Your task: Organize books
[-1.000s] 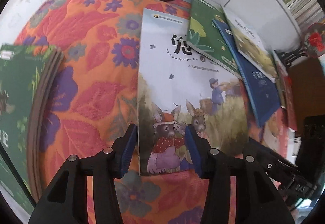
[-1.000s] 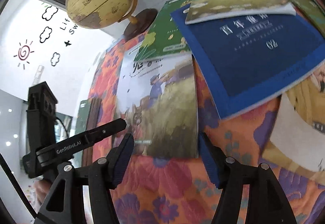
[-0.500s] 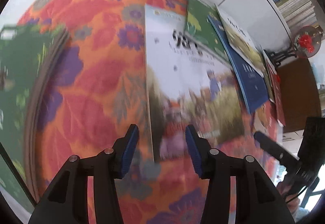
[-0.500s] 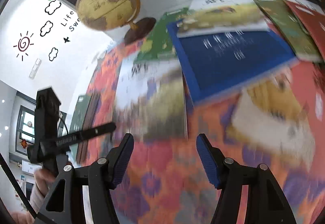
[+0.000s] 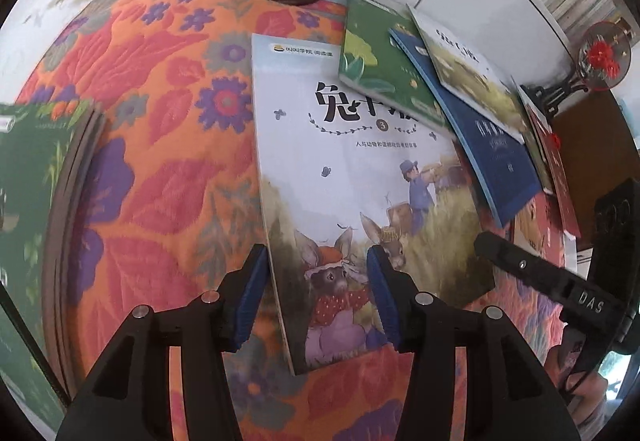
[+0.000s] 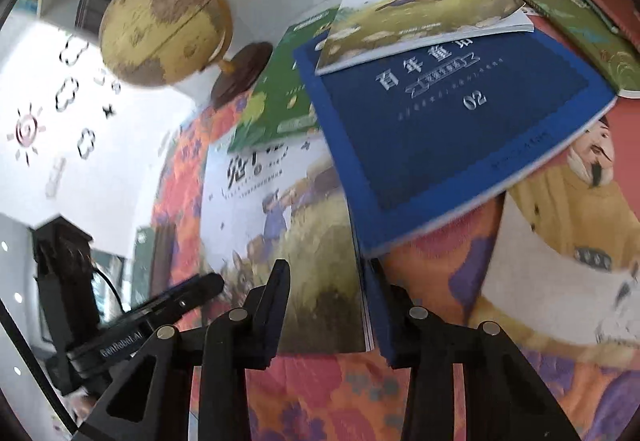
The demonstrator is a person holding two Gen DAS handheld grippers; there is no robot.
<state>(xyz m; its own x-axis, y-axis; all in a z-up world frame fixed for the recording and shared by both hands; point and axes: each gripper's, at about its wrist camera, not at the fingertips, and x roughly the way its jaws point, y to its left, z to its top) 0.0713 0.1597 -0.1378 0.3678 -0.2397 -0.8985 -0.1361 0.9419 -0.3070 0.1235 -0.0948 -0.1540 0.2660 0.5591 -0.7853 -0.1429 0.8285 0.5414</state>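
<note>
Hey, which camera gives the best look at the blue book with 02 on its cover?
The right wrist view. There the blue book fills the upper middle, its title and 02 readable, a meadow-cover book overlapping its top. The left wrist view shows it small, foreshortened, near the right side, its print blurred.

Cloth: orange, red leaves, purple flowers. Books: navy, green. Globe tan/yellow. Fingers blue-padded.
</note>
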